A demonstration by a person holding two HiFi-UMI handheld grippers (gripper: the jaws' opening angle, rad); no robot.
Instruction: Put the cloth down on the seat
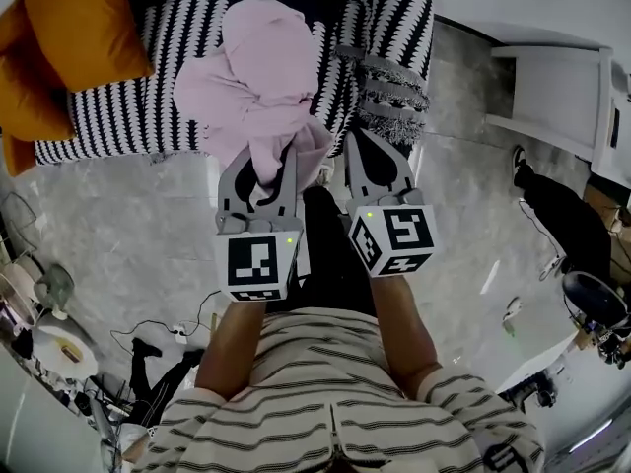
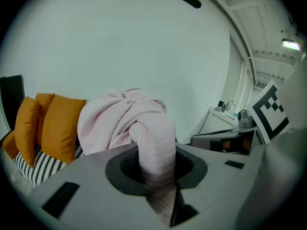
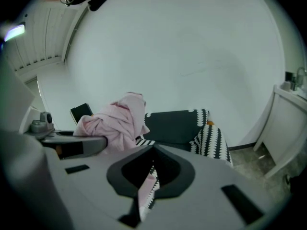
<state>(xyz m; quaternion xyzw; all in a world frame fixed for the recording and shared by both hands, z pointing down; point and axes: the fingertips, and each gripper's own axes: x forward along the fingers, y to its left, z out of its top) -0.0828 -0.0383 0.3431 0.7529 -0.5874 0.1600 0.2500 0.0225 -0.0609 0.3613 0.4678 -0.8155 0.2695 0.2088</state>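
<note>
A pink cloth point(image 1: 258, 77) lies bunched on the seat of a sofa point(image 1: 108, 116) with a black-and-white zigzag cover. One twisted fold runs down to the seat's front edge. My left gripper point(image 1: 264, 163) is shut on that fold. In the left gripper view the cloth point(image 2: 153, 143) fills the gap between the jaws of my left gripper point(image 2: 157, 176). My right gripper point(image 1: 355, 138) stands just right of the cloth at the seat's front edge, jaws together, nothing gripped. Through the narrow slit of my right gripper point(image 3: 152, 151) only cloth and sofa cover behind show.
Orange cushions point(image 1: 69, 37) lean at the sofa's left end. A fringed zigzag throw point(image 1: 394, 92) hangs over the right front corner. White furniture point(image 1: 557, 87) stands to the right. A shoe point(image 1: 521, 163) and cables point(image 1: 158, 333) lie on the grey floor.
</note>
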